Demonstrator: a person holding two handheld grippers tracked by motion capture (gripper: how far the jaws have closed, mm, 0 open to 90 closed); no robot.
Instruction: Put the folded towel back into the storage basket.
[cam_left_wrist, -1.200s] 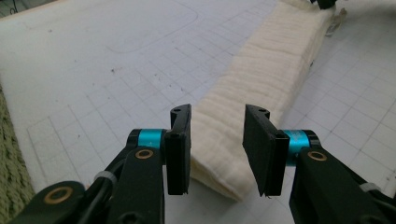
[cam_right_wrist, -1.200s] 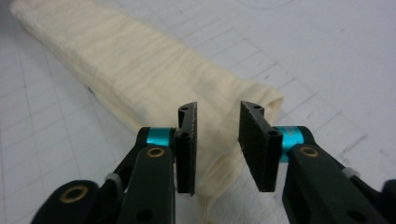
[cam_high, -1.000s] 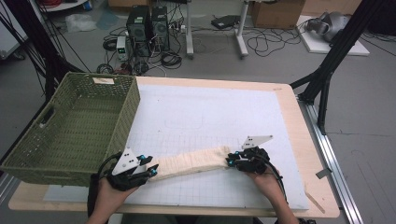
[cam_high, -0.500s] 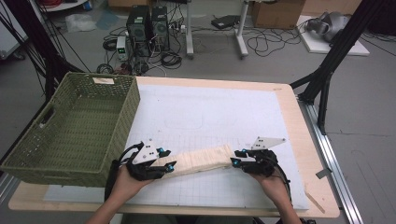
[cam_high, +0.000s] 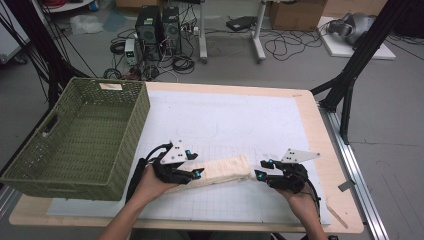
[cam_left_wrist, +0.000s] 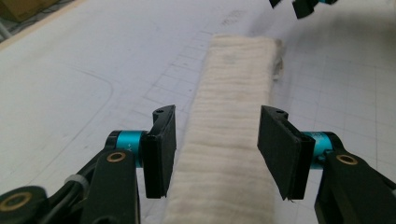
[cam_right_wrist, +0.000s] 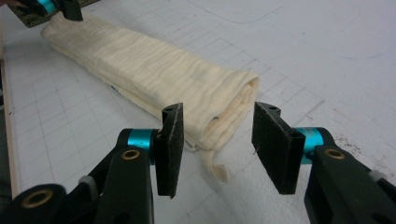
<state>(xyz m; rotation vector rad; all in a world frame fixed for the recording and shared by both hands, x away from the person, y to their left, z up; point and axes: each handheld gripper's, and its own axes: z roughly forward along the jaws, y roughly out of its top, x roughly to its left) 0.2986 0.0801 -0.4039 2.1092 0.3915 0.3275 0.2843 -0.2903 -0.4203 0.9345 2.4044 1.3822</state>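
Cloth (cam_high: 225, 170), cream and folded long, lies low in the centre of the high view. Left gripper (cam_high: 196, 172) straddles one end, right gripper (cam_high: 258, 174) faces the other (both jaws just opening, pads off the fabric).

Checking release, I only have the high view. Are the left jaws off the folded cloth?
Observer: Yes. The left gripper has just been opening; its pads straddle the folded cloth with gaps on both sides.
Operator: And the right?
Observer: The right gripper has also just been opening; the cloth's end sits ahead of its pads, untouched.
Operator: Is that end tidy?
Observer: Not quite. A loose flap trails from it onto the mat.
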